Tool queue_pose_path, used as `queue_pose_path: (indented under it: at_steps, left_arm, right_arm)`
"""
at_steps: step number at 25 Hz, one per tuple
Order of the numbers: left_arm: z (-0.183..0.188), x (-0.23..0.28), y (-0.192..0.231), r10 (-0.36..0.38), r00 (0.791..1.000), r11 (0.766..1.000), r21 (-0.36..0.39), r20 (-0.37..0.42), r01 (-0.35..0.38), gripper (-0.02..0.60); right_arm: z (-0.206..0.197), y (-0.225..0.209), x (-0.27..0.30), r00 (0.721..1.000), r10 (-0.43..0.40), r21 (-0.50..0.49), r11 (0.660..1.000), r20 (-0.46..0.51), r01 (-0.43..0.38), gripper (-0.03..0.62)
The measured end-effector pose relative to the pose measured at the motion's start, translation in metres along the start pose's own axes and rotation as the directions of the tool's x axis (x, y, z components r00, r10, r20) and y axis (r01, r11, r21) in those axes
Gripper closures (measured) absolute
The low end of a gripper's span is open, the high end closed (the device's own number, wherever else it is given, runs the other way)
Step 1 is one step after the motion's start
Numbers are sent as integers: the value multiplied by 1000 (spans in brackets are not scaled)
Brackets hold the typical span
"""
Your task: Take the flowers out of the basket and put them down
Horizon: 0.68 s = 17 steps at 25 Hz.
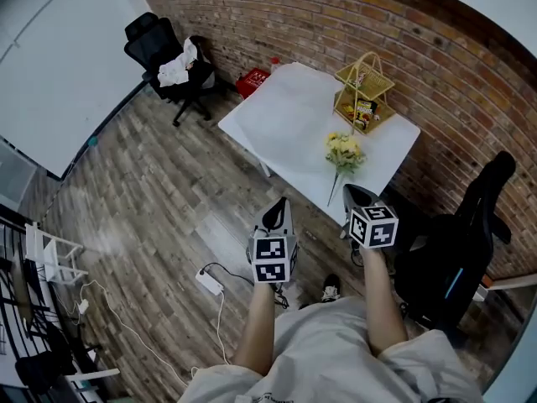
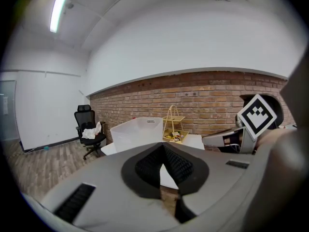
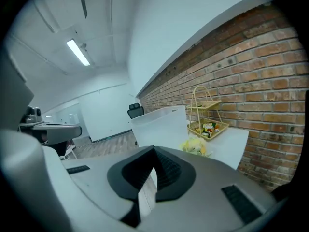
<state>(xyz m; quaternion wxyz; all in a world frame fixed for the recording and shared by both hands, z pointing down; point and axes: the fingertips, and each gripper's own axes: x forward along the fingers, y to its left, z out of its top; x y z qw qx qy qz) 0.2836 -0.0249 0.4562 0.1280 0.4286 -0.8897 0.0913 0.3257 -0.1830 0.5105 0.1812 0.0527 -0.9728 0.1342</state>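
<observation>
— Surface (image 1: pixel 285 116) first: a white table set against the brick wall (image 1: pixel 436 65). The person stands back from it on the wooden floor (image 1: pixel 159 191).
— And the basket?
— A yellow wire basket (image 1: pixel 362 91) with two tiers, upright at the far side of the surface near the wall. There seem to be snack packets in its lower tier, and I can see no flowers in it.
— So where are they?
— The flowers (image 1: pixel 345 151) are a small pale-yellow bunch. They lie on the surface just in front of the basket, apart from it, with the stem pointing towards the near edge.
— The grippers?
— The left gripper (image 1: pixel 279 203) and right gripper (image 1: pixel 352 191) both hang on the person's side of the surface, the right one nearer its edge. The jaws of each are closed pad to pad with nothing between them.
— Which step, then?
— I'd judge the task as good as done: the flowers are out and laid down, and both hands are clear of them. At most, drawing back is left. If the bunch needed shifting, the next move would call for opening the right jaws and reaching over the near edge. They should then close low on the stem, not on the blooms.
</observation>
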Motion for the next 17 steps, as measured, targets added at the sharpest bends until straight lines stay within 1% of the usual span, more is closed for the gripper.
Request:
queue_pose_path:
  at_steps: [2,5,9,13,17]
  left_arm:
    - [-1,5,1,15,1000,1000,-9,-6,-15,557]
    - [-7,14,-2,38,999,998,-52,-14,-38,557]
    - [-25,21,-14,66,997,994,-84,-39,-69,557]
    - [-41,18,-19,87,993,991,-97,-77,-95,557]
    - [-56,13,-12,122,986,985,-110,-117,-135,557]
  right_arm:
    - [3,3,5,1000,27,-8,1000,-6,-27,600]
    - [1,5,7,998,64,-15,998,-20,-64,600]
    - [-12,1,7,993,97,-59,993,-61,-101,600]
    - [-28,-7,4,988,129,-47,990,-88,-133,600]
    - [-48,-18,-10,984,134,-29,990,-119,-138,600]
